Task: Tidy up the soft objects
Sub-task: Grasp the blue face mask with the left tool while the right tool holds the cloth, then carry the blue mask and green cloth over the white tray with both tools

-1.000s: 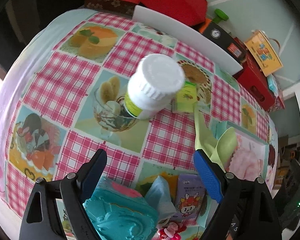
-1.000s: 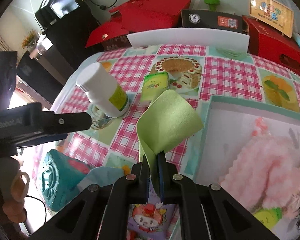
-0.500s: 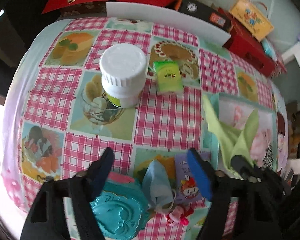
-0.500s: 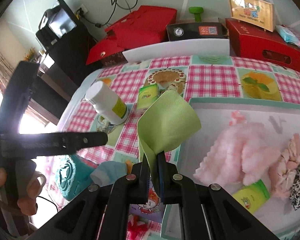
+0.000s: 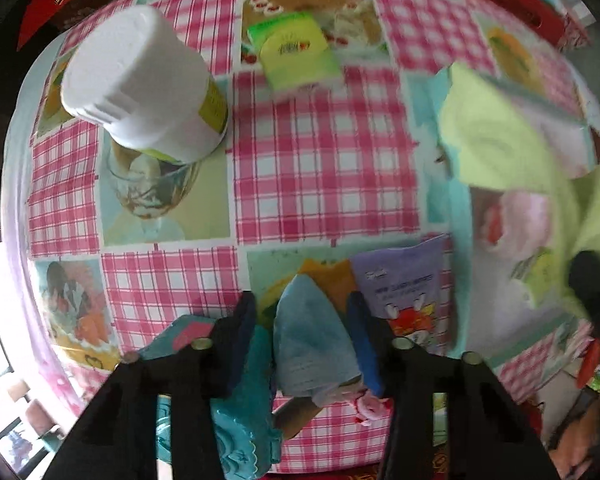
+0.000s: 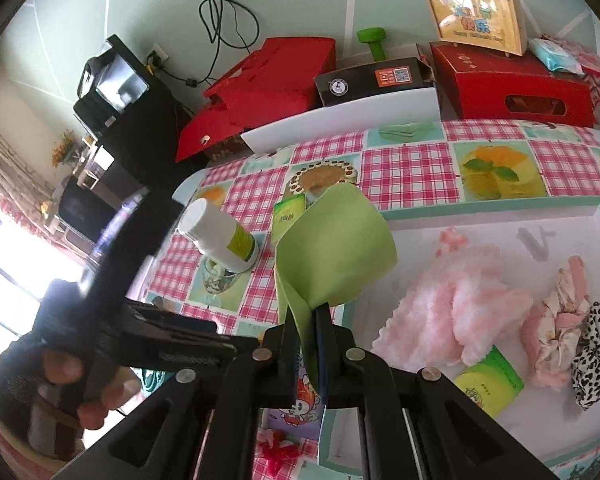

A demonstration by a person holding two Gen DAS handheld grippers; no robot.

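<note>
Above the checked tablecloth (image 5: 324,168), the right gripper (image 6: 308,344) pinches a green cloth (image 6: 336,248) beside the white tray (image 6: 500,220); only the left view shows the left gripper (image 5: 302,336), fingers apart, straddling a blue cloth (image 5: 312,344).

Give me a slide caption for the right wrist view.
Right hand-held gripper pinching a green cloth beside the tray of soft items.

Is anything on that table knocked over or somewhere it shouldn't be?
Nothing is spilled or knocked over. The odd one out is the white bottle: it is hard, and stands upright on the cloth among soft things. A green packet lies in the tray beside the pink towel, while its twin is outside on the table.
</note>
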